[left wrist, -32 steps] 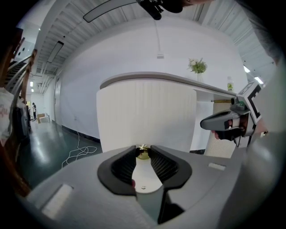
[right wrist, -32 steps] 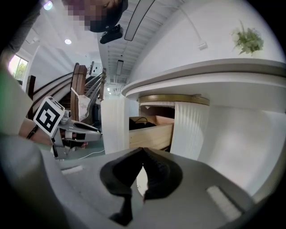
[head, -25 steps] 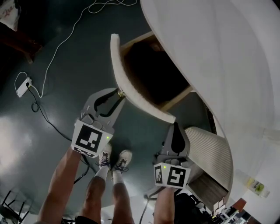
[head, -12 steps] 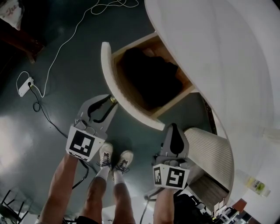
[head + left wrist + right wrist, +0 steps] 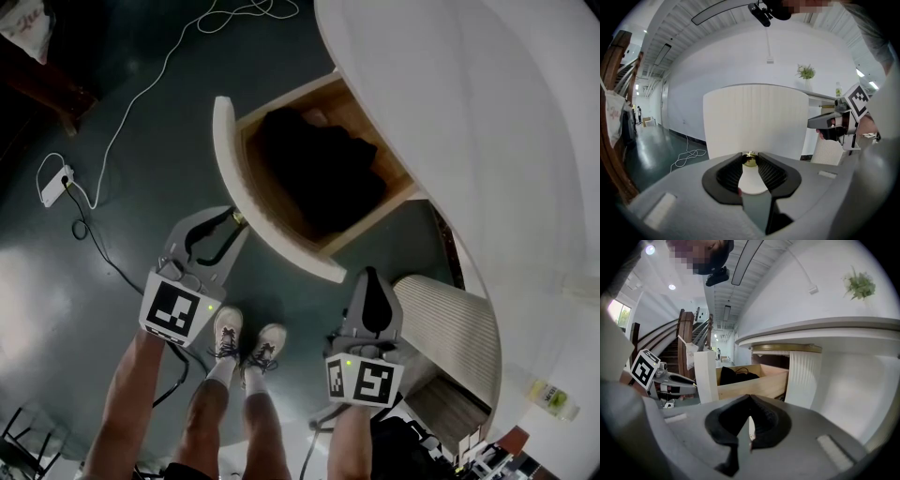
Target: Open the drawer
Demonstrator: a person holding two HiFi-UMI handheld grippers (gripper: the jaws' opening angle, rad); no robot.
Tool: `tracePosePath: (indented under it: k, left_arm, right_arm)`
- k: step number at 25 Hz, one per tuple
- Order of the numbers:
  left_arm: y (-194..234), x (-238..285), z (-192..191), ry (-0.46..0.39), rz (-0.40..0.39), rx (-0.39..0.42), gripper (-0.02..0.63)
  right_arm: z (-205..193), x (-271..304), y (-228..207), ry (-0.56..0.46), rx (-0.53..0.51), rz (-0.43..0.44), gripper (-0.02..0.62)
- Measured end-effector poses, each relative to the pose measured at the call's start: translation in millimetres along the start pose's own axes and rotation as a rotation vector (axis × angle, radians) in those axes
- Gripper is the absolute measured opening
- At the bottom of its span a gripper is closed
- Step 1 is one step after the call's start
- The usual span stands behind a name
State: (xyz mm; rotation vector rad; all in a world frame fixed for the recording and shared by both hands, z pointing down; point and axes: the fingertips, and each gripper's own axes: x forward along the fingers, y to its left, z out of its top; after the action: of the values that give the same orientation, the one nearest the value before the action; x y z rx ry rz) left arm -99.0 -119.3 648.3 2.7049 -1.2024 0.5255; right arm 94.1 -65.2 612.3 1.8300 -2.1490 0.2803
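Drawer pulled further out, left gripper jaws clamped on brass knob, right gripper jaws together

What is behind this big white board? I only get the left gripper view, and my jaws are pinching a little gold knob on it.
Observer: That board is the front of a drawer. The head view shows it pulled well out from under a round white table.
Operator: Is anything inside?
Observer: Yes, something black, like a bag, lies in it.
Operator: What is my other gripper doing?
Observer: The right gripper has its jaws together with nothing in them, close to the far end of the drawer's front.
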Motion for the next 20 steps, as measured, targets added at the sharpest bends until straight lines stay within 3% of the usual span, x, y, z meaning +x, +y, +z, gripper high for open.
tracePosePath:
  k: [10,11,12,14,20]
  left_arm:
    - [0.6,0.5,1.2,-0.022,0.043,-0.033,0.12]
    - [0.2,0.3,2.1,-0.032,0.044,-0.054,0.154]
    - [-0.1,-0.1,2.9,-0.04,0.043,-0.071,0.243]
    - [-0.2,-1.0,3.4,-0.043,0.047,-0.081,0.296]
    - [-2.6,-5.4,3.6,-0.026,0.063,-0.072,0.299]
  right_arm:
    - [-1.7,-2.9,-4.1,0.0,0.007,-0.013,0.003]
    - [-1.7,-3.3,-3.8,0.0,0.008,-0.012,0.003]
    - [-1.4,-3.5,-3.6,0.001,0.007,-0.012,0.003]
    - [0.1,-4.3,-3.6,0.001,0.007,-0.012,0.003]
    - [4.2,-7.0,-4.0,-0.003,0.007,-0.01,0.003]
